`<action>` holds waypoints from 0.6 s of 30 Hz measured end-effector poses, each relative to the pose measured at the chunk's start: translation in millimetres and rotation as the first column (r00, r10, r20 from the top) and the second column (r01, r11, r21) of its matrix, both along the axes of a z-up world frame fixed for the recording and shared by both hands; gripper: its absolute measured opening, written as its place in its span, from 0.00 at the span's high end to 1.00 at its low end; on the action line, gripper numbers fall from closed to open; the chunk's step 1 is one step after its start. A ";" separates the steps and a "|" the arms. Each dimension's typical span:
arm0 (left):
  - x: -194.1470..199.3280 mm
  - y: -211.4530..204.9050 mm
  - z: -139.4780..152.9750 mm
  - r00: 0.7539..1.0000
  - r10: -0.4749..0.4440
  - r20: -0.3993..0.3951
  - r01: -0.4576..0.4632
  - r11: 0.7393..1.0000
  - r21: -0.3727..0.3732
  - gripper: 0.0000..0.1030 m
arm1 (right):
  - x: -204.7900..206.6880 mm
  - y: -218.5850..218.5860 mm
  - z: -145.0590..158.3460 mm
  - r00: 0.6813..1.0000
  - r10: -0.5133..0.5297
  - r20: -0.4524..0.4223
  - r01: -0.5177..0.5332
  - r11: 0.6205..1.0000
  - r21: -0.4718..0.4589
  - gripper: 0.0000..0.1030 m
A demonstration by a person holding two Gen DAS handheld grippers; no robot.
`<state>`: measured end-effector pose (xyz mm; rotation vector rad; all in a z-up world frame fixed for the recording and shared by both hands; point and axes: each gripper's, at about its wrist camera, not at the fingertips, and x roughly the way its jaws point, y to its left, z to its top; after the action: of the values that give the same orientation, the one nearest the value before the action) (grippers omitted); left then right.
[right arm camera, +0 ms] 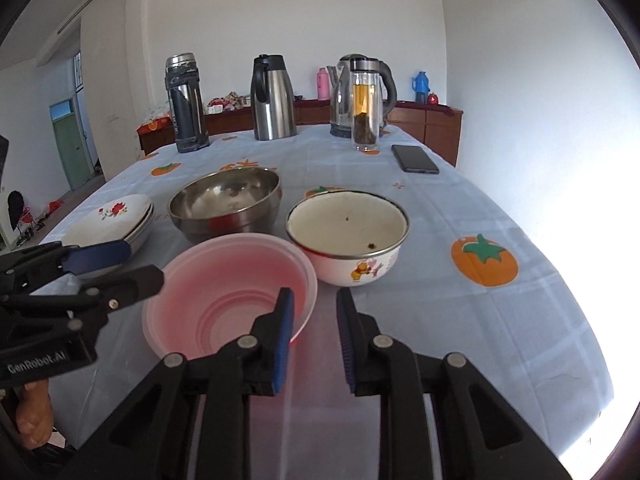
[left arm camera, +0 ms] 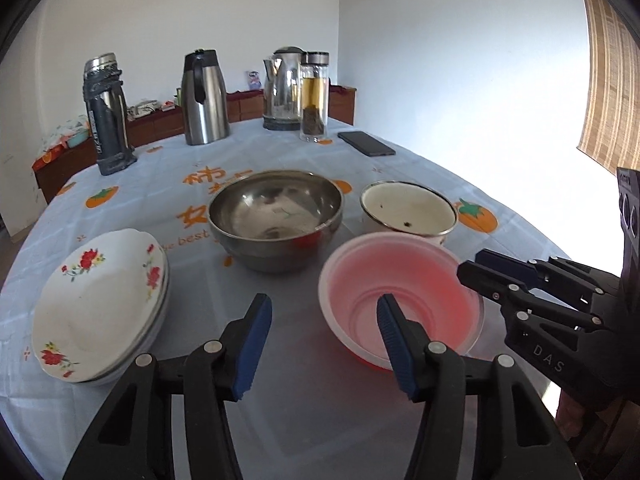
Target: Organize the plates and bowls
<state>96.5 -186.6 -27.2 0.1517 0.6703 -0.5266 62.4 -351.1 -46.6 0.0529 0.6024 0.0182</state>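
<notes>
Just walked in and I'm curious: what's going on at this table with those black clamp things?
A person holds two grippers over dishes to be tidied. The right gripper has its jaws on either side of the pink bowl's near rim, not closed. The left gripper hovers open beside it. The steel bowl, enamel bowl and flowered plates sit untouched.

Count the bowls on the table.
3: the pink plastic bowl nearest, the steel bowl behind it, the white enamel bowl to the right. The stacked floral plates are not counted.
</notes>
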 end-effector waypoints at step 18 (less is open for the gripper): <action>7.6 -1.3 -6.3 0.997 -0.025 -0.075 0.024 1.000 -0.017 0.82 | 2.5 3.8 4.5 0.999 0.031 0.022 -0.032 0.999 0.035 0.90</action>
<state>104.2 -187.9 -33.5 0.1261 0.7383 -0.5635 64.9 -347.3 -42.2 0.0775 0.5810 0.0600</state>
